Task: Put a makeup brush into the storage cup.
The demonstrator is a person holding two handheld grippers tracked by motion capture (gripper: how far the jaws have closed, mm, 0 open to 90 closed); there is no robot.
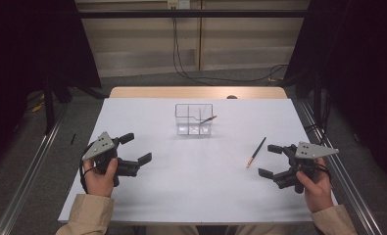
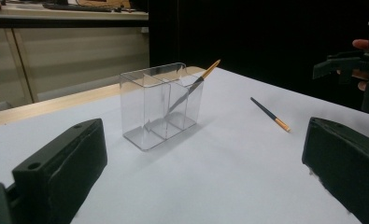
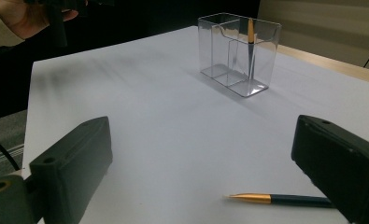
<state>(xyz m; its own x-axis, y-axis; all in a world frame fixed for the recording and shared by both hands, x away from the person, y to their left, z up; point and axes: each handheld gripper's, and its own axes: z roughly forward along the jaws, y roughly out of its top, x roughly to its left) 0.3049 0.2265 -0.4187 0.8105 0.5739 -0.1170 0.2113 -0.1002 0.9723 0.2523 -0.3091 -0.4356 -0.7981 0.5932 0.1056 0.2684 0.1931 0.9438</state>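
While one pencil (image 1: 208, 118) already leans in the clear holder (image 1: 194, 119), I hold my right gripper (image 1: 271, 160) wide open beside the second pencil (image 1: 256, 152) lying on the bench (image 1: 181, 186), left gripper (image 1: 136, 148) spread empty too.

Lab or recording rig: white surface (image 1: 196, 186) framed by aluminium rails (image 1: 19, 191), black curtains (image 1: 29, 44) either side, loose cables (image 1: 201, 76) on grey floor (image 1: 147, 81), bare beige wall panels (image 1: 142, 44) behind
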